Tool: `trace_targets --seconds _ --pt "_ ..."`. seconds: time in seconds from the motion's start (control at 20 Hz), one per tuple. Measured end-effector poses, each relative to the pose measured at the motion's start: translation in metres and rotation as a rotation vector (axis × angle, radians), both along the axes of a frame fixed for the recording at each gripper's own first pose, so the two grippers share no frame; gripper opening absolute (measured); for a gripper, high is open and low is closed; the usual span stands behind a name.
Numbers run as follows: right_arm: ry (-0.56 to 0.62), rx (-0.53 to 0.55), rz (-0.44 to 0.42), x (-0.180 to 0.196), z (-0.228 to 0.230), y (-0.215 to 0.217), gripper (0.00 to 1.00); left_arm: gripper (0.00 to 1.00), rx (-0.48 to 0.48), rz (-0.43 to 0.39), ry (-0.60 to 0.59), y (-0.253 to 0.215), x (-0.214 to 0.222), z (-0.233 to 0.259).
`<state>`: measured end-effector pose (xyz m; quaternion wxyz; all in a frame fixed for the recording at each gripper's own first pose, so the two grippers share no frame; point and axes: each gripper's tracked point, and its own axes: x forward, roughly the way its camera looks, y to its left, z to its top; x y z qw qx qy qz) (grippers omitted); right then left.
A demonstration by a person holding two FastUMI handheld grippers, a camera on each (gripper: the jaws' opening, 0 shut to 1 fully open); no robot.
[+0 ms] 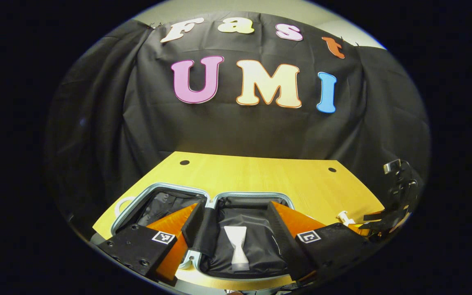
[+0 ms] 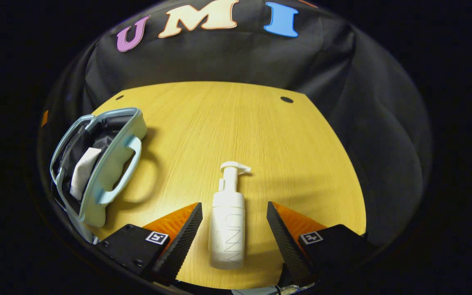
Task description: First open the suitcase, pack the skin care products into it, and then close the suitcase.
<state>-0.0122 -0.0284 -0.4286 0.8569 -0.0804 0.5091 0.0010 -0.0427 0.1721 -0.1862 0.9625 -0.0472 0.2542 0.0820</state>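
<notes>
The light-blue suitcase (image 1: pixel 166 188) lies open on the wooden table (image 1: pixel 260 176), both halves lined in black. A white tube (image 1: pixel 236 246) rests in its right half. My left gripper (image 1: pixel 234 213) hovers open above that half, holding nothing. In the right gripper view, a white pump bottle (image 2: pixel 228 229) lies flat on the table (image 2: pixel 240 123), nozzle pointing away. My right gripper (image 2: pixel 234 207) is open around it, a finger on each side and a gap to each. The suitcase (image 2: pixel 109 164) sits to the left with the white tube (image 2: pixel 82 172) inside. The left gripper view catches the right gripper (image 1: pixel 391 209) and the bottle's nozzle (image 1: pixel 344 217) at far right.
The suitcase handle (image 2: pixel 127 168) faces the bottle's side of the table. Bare wood stretches behind the suitcase to the black cloth wall, with two small round holes (image 1: pixel 184 162) near the far edge.
</notes>
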Motion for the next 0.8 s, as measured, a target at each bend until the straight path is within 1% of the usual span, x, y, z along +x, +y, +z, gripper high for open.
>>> trace_targets --seconds 0.15,0.2,0.25,0.3,0.35,0.4,0.45,0.5,0.55,0.6,0.65,0.75,0.8 --pt "0.055 -0.013 0.024 -0.008 -0.013 0.001 1.00 0.92 0.024 0.010 0.008 0.008 -0.006 0.001" --pt "0.077 -0.017 0.030 -0.013 -0.020 0.000 0.96 0.92 0.029 0.016 0.010 0.009 -0.006 0.001" --pt "0.095 -0.008 0.034 -0.017 -0.025 0.003 0.81 0.92 0.029 0.016 0.018 0.010 -0.007 0.000" --pt "0.110 -0.006 0.039 -0.021 -0.028 0.005 0.77 0.92 0.028 0.017 0.029 0.012 -0.006 -0.003" --pt "0.105 -0.013 0.058 -0.019 -0.026 0.003 0.66 0.92 0.030 0.020 0.039 0.014 -0.007 -0.005" --pt "0.103 -0.009 0.070 -0.019 -0.026 0.005 0.63 0.92 0.032 0.020 0.043 0.015 -0.007 -0.006" --pt "0.100 0.009 0.062 -0.019 -0.025 0.005 0.59 0.92 0.039 0.020 0.049 0.017 -0.006 -0.007" --pt "0.101 0.033 0.043 -0.019 -0.025 0.008 0.57 0.92 0.049 0.024 0.053 0.023 -0.006 -0.008" --pt "0.107 0.095 -0.005 -0.019 -0.022 0.014 0.55 0.92 0.051 0.030 0.049 0.028 -0.004 -0.007" --pt "0.104 0.132 -0.021 -0.018 -0.016 0.021 0.55 0.92 0.050 0.035 0.047 0.032 -0.003 -0.006" --pt "0.080 0.175 -0.026 -0.013 -0.004 0.034 0.55 0.92 0.047 0.038 0.043 0.035 -0.001 -0.006" --pt "0.037 0.216 -0.014 0.003 0.016 0.057 0.55 0.92 0.036 0.045 0.037 0.044 0.001 -0.007" --pt "0.010 0.255 -0.019 0.011 0.030 0.072 0.55 0.92 0.035 0.047 0.036 0.048 0.001 -0.008"
